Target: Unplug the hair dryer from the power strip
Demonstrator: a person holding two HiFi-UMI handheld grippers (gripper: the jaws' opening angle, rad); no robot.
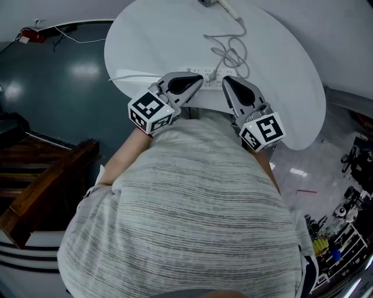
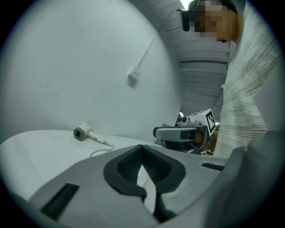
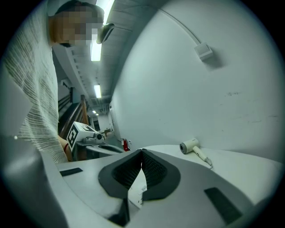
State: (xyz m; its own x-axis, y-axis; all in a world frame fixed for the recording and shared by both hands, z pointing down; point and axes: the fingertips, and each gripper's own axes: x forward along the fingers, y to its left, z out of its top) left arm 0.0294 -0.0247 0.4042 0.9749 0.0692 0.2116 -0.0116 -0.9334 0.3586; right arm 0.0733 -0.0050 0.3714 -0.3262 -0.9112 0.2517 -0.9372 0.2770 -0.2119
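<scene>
A white hair dryer (image 1: 218, 4) lies at the far edge of the white table (image 1: 291, 87); it also shows small as the dryer (image 2: 82, 132) and the dryer (image 3: 189, 146). Its grey cord (image 1: 230, 52) loops toward a white power strip (image 1: 207, 74) at the near edge. Whether the plug sits in the strip is too small to tell. My left gripper (image 1: 198, 81) (image 2: 142, 147) and right gripper (image 1: 226, 81) (image 3: 141, 152) hover side by side just above the strip. Both are shut with nothing between the jaws.
The strip's own white lead (image 1: 125, 77) runs off to the left. Dark green floor and a wooden bench (image 1: 41, 192) lie at the left, and a red extinguisher (image 1: 29, 36) stands at the far left. Tools (image 1: 344, 233) lie on the floor at the right.
</scene>
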